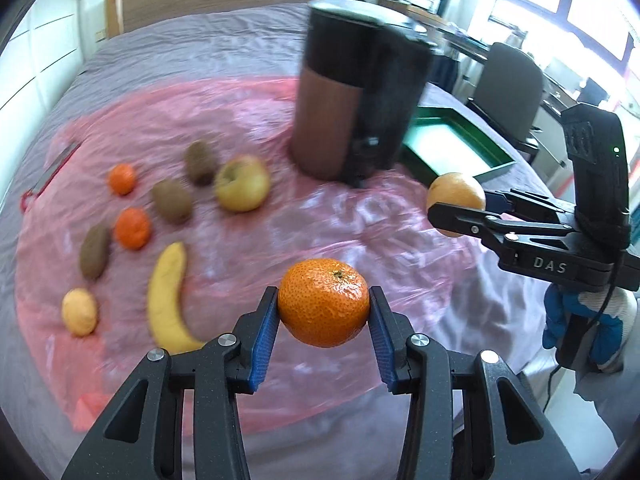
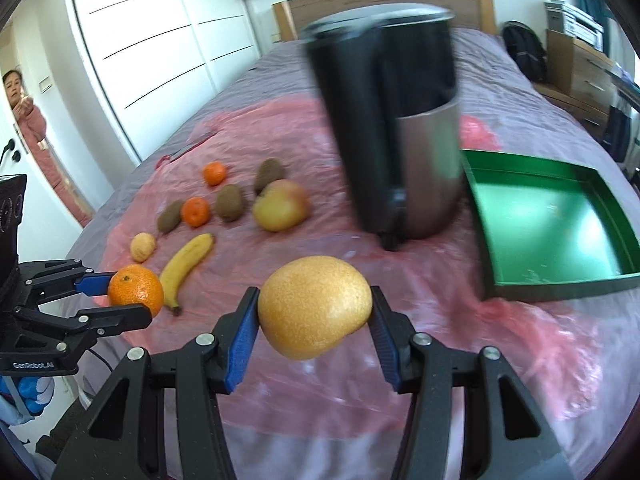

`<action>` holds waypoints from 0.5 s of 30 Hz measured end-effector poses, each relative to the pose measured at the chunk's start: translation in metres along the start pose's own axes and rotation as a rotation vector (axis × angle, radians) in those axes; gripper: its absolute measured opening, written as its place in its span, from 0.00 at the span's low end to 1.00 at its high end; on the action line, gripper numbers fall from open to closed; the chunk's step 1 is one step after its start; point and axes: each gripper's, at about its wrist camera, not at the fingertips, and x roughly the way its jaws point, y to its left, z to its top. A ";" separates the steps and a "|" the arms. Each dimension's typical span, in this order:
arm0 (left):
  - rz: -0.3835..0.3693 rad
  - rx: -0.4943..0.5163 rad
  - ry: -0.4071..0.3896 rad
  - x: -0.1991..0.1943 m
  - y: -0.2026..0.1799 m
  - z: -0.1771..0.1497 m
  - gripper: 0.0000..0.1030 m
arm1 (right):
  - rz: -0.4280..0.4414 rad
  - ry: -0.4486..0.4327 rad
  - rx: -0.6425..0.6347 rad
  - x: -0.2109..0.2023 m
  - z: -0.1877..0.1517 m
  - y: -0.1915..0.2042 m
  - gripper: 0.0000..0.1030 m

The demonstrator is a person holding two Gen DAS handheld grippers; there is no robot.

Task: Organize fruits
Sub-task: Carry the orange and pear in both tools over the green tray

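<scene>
My left gripper is shut on an orange mandarin, held in the air over the pink sheet. To its right, my right gripper is shut on a speckled yellow pear. In the right wrist view the pear fills the jaws of the right gripper, and the left gripper with its mandarin hangs at the left. On the sheet lie a banana, an apple, several kiwis, two mandarins and a pale round fruit.
A tall dark cylinder-shaped appliance stands on the bed behind the fruit. A green tray lies to its right, nothing in it. The pink plastic sheet covers the grey bedspread. A person stands in the doorway at far left.
</scene>
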 end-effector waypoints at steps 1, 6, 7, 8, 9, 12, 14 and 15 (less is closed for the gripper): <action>-0.014 0.012 0.001 0.004 -0.010 0.006 0.37 | -0.014 -0.003 0.009 -0.005 0.000 -0.010 0.55; -0.070 0.103 -0.006 0.029 -0.064 0.041 0.37 | -0.104 -0.027 0.036 -0.027 0.006 -0.064 0.55; -0.081 0.119 -0.008 0.036 -0.075 0.050 0.37 | -0.121 -0.033 0.040 -0.030 0.007 -0.073 0.55; -0.088 0.133 -0.008 0.043 -0.084 0.058 0.37 | -0.137 -0.038 0.047 -0.032 0.010 -0.085 0.55; -0.096 0.149 -0.011 0.051 -0.095 0.068 0.37 | -0.152 -0.044 0.055 -0.035 0.014 -0.098 0.55; -0.114 0.181 -0.018 0.072 -0.121 0.092 0.37 | -0.210 -0.060 0.062 -0.038 0.028 -0.134 0.55; -0.115 0.198 -0.022 0.087 -0.137 0.109 0.37 | -0.238 -0.068 0.069 -0.034 0.039 -0.155 0.55; -0.116 0.202 -0.022 0.093 -0.143 0.116 0.37 | -0.249 -0.074 0.076 -0.031 0.047 -0.168 0.55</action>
